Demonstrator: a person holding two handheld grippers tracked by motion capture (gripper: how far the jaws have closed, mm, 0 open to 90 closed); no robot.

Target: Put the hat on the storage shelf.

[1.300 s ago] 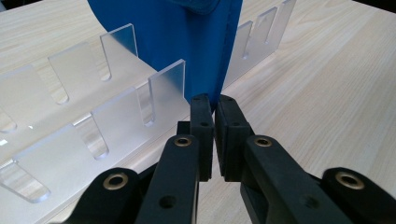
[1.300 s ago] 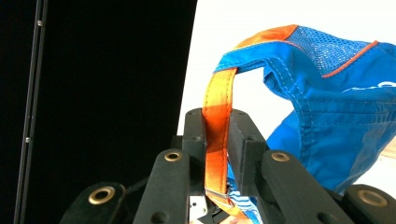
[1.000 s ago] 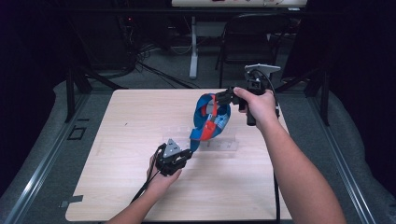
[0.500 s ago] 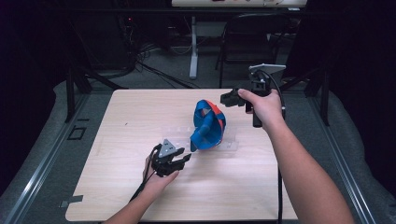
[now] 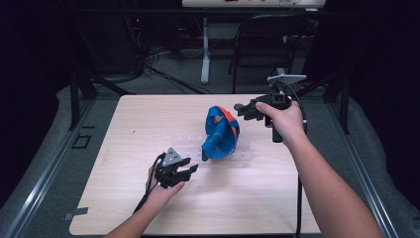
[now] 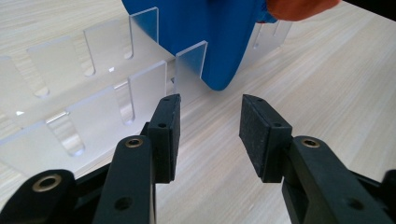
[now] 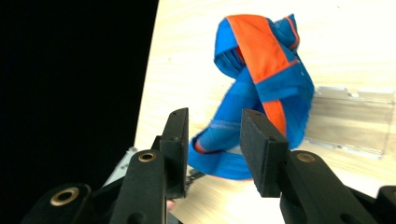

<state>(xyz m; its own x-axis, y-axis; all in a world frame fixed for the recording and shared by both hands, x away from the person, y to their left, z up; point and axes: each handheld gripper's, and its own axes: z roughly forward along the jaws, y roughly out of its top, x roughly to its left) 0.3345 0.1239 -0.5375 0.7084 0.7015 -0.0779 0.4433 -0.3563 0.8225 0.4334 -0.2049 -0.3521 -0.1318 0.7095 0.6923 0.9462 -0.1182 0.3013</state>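
Note:
A crumpled blue and orange fabric piece [image 5: 221, 134] stands in a clear slotted acrylic rack [image 5: 184, 145] at the middle of the wooden table [image 5: 129, 119]. My left gripper [image 5: 190, 170] lies low at the rack's near left end. In the left gripper view its jaws [image 6: 208, 126] have just been opening, with bare table between them, the rack [image 6: 102, 116] and the blue fabric [image 6: 210, 37] just ahead. My right gripper [image 5: 241, 109] hovers to the right of the fabric. Its jaws [image 7: 215, 140] have also just been opening; they are empty, and the fabric [image 7: 261, 70] lies beyond them.
The rack [image 7: 355, 116] stretches on past the fabric toward the table's right side. A dark chair [image 5: 267, 34] and a white post [image 5: 205, 49] stand behind the table. Cables trail from both grippers toward the near edge. Dark floor surrounds the table.
The right gripper has let go of the fabric and drawn back to the right. The left gripper's jaws have opened beside the rack. The fabric now stands on its own, more upright.

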